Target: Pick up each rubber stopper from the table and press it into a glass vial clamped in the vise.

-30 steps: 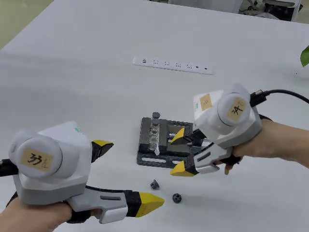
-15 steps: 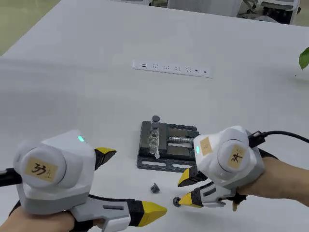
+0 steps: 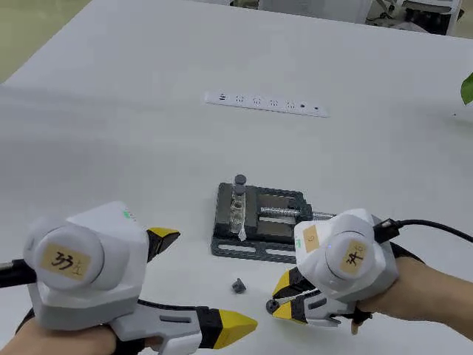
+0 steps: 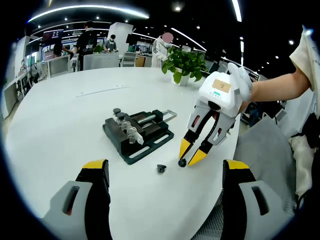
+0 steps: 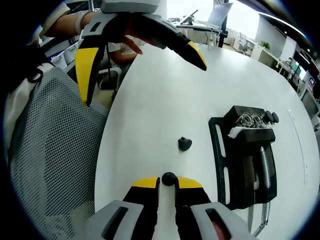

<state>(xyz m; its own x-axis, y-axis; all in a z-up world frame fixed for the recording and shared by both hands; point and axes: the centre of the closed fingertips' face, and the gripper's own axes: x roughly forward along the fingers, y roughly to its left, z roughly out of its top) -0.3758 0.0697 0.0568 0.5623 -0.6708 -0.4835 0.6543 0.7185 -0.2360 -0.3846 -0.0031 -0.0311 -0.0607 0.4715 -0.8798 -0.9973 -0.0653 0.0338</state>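
The right gripper (image 3: 280, 296) pinches a stopper (image 3: 272, 304) in narrow jaws near the front edge of the table (image 3: 111, 111), bare surface around. The left gripper (image 3: 207, 279) hangs wide-jawed. A second ago the right was over the vise (image 3: 284, 222).

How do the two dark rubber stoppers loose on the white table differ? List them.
The rounded dark rubber stopper sits between the fingers of the right gripper; the stepped dark rubber stopper lies free, untouched. The rounded one shows a ball-like outline, the stepped one a wider cap and a narrower plug. The stepped one lies nearer the black metal vise. Both are dark and on the white table.
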